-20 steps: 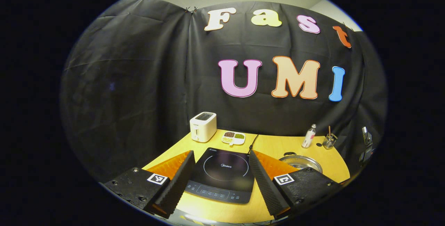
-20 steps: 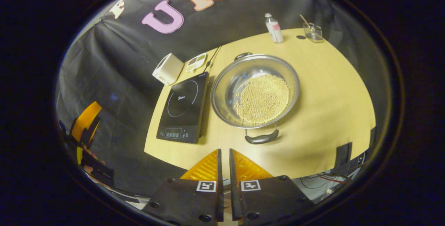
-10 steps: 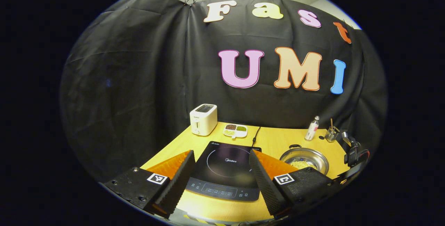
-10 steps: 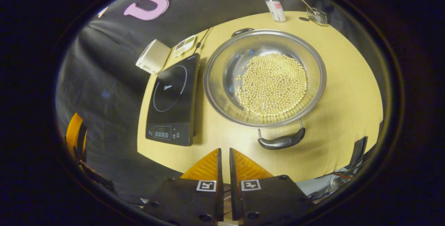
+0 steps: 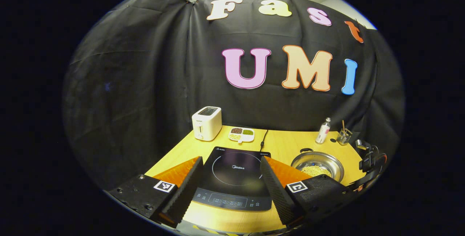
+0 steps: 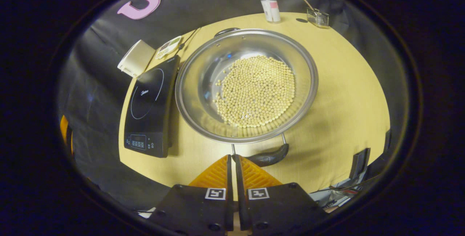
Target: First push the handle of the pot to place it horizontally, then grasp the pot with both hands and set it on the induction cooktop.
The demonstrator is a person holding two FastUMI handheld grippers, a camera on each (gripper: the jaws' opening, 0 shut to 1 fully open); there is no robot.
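While clenched empty, right tool (image 6: 232, 158) sits just before pot (image 6: 247, 83) handle (image 6: 267, 156); left tool (image 5: 229, 172) — released.

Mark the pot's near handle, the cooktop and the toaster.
pot's near handle (image 6: 270, 157): right gripper view, on its dark grip.
cooktop (image 5: 235, 178): left gripper view, glass top.
toaster (image 5: 206, 124): left gripper view, front face.

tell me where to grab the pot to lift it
Judging by its shape, take the pot by its two loop handles, one gripper each: the near handle and the far handle. The wide, beans-filled bowl suits a side approach.
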